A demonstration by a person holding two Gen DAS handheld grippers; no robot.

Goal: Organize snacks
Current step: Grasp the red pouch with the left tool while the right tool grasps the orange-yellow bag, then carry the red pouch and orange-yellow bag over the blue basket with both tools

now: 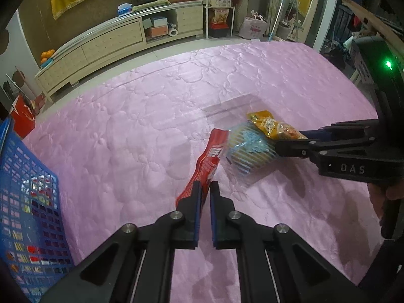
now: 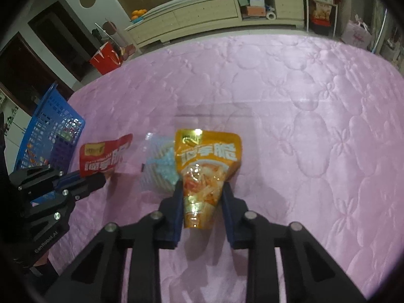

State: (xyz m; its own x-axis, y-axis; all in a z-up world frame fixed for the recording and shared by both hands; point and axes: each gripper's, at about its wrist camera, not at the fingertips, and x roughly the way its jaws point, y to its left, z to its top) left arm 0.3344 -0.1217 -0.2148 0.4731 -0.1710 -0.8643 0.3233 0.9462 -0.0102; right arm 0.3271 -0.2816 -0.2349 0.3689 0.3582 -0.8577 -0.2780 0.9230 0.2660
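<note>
My left gripper [image 1: 205, 189] is shut on the lower end of a red snack packet [image 1: 208, 159], which stands up edge-on above the pink bed; the packet also shows in the right wrist view [image 2: 104, 157]. My right gripper [image 2: 202, 189] is shut on the bottom of an orange snack packet [image 2: 207, 156], also seen in the left wrist view [image 1: 272, 125]. A clear bag with blue print [image 1: 248, 149] lies between the two packets on the bed, and shows in the right wrist view [image 2: 161, 169].
A blue mesh basket [image 1: 27, 202] holding several snacks stands at the bed's left edge, also in the right wrist view [image 2: 50, 131]. The pink quilted bedspread [image 1: 151, 101] stretches beyond. A cream cabinet [image 1: 113, 40] lines the far wall. A red bag [image 2: 106, 58] sits on the floor.
</note>
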